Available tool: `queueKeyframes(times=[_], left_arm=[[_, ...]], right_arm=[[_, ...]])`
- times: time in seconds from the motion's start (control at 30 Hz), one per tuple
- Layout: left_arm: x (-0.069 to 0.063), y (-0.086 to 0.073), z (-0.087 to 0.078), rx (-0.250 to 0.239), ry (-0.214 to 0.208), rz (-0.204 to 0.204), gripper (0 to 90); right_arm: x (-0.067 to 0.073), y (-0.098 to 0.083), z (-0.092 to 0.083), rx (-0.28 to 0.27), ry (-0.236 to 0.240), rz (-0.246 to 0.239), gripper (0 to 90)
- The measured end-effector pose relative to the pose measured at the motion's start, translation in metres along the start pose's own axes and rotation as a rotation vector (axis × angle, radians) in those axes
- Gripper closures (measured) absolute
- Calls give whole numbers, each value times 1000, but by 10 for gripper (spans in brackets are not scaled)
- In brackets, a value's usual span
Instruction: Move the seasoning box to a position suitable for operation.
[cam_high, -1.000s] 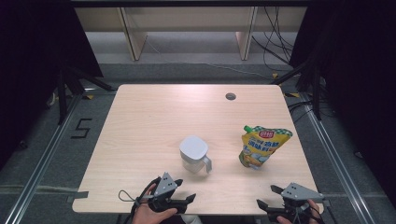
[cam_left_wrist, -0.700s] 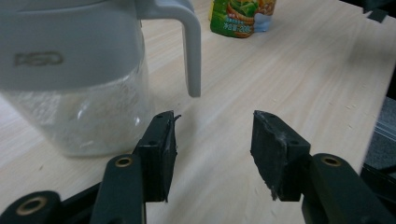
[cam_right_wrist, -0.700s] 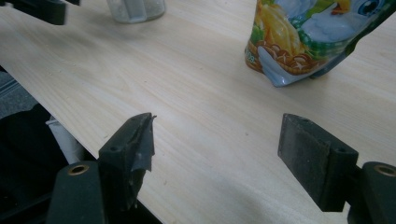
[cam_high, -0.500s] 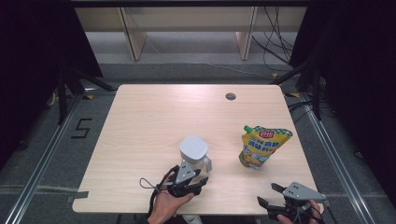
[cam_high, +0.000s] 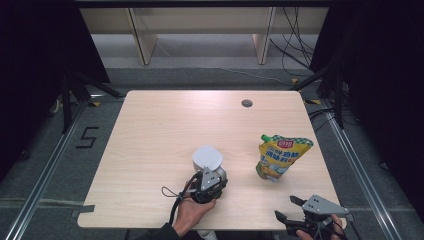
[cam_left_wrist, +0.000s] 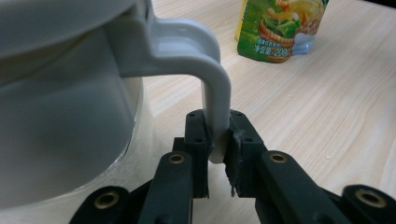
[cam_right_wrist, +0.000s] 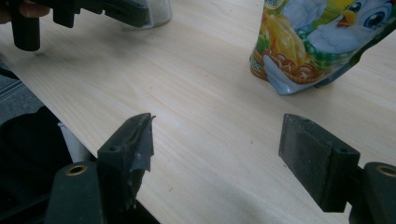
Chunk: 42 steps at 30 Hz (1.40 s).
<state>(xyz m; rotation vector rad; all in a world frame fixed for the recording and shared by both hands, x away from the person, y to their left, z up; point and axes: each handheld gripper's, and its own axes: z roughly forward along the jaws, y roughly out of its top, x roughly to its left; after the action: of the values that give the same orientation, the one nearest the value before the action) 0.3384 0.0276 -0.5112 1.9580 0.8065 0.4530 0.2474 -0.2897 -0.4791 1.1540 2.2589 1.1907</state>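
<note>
- The left claw (cam_left_wrist: 217, 156) has just been closing and now clamps the handle (cam_left_wrist: 215, 100) of the white jug (cam_high: 207, 161), which stands mid-surface (cam_high: 160, 130).
- The right claw (cam_right_wrist: 217, 154) waits apart, empty, near the pouch (cam_high: 281, 156).
- Likely next: lift the jug steadily, keeping it upright.

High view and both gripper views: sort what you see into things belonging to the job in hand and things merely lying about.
Part of the job:
- white jug, its handle pinched by the left gripper, whose jaws have just been closing
- left gripper

Lying about:
- yellow-green pouch, untouched
- right gripper, open over the table
</note>
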Motion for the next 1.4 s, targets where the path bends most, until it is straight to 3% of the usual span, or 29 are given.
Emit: queueKeyframes(times=[0.07, 0.1, 0.13, 0.17, 0.2, 0.23, 0.27, 0.3, 0.33, 0.57, 0.6, 0.63, 0.67, 0.7, 0.73, 0.77, 0.8, 0.87, 1.0, 1.03, 1.07, 1.17, 1.2, 1.23, 1.27, 1.37, 1.4], left_arm=[[7, -1, -2, 4, -21, 48, 800], [7, -1, -2, 4, -21, 48, 801], [5, -3, -3, 1, -25, -4, 806], [6, -3, -4, 1, -31, -16, 806], [12, -2, -5, 3, -40, 66, 807], [11, -4, -6, 0, -71, 9, 808], [20, -5, -10, -2, -88, 85, 810], [21, -6, -13, 4, -94, 80, 810], [21, -11, -19, 8, -120, 9, 804], [36, -20, -38, 24, -206, 15, 794], [42, -20, -43, 41, -198, 76, 792], [42, -20, -43, 41, -198, 76, 807], [51, -18, -44, 16, -171, 183, 807], [52, -18, -44, 5, -186, 172, 808], [54, -17, -47, 23, -182, 189, 810], [55, -18, -48, 18, -192, 195, 817], [46, -23, -52, 34, -188, 27, 822], [49, -24, -54, 42, -185, 29, 826], [59, -25, -60, 49, -191, 59, 824], [60, -26, -63, 52, -187, 33, 824], [64, -26, -65, 48, -187, 51, 822], [68, -28, -71, 36, -165, 17, 823], [71, -28, -73, 44, -156, 26, 825], [73, -29, -75, 46, -149, 9, 831], [74, -29, -77, 41, -135, 4, 842], [79, -31, -81, 42, -124, -4, 850], [81, -31, -81, 38, -119, 16, 851]], right_arm=[[-3, 0, 0, -10, -4, -31, 272], [-3, 0, 0, -10, -4, -31, 272], [0, 0, -1, 16, -1, 22, 272], [0, 0, -1, 16, -1, 22, 272], [-3, 0, 0, -1, 1, -13, 272], [-3, 0, -1, -17, -9, -21, 272], [0, 0, -2, 1, 4, 30, 272], [-1, -1, -1, 2, 2, 18, 271], [-3, -1, -1, 3, 1, 0, 271], [-3, -1, 1, 2, 5, -12, 267], [0, -1, 1, 12, 10, 16, 267], [0, -1, 1, 12, 10, 16, 267], [-2, -2, 2, 5, 4, -6, 266], [-3, -2, 2, 7, 6, -18, 266], [-2, -2, 2, 7, 6, -5, 266], [-3, -1, 3, 0, 11, -28, 266], [-2, -1, 3, 10, 19, -18, 266], [-3, -1, 2, 6, -10, -38, 266], [-3, -2, 3, 17, 14, -26, 265], [-2, -2, 2, 18, 14, -25, 266], [-3, -1, 2, 10, 4, -38, 265], [-2, -1, 2, 9, 6, -30, 265], [1, -2, 1, 31, 17, 12, 265], [1, -2, 1, 28, 17, 11, 265], [-2, -1, 2, 10, 11, -26, 266], [0, -2, 3, 14, 20, 0, 265], [-1, -1, 3, 10, 13, -20, 265]])
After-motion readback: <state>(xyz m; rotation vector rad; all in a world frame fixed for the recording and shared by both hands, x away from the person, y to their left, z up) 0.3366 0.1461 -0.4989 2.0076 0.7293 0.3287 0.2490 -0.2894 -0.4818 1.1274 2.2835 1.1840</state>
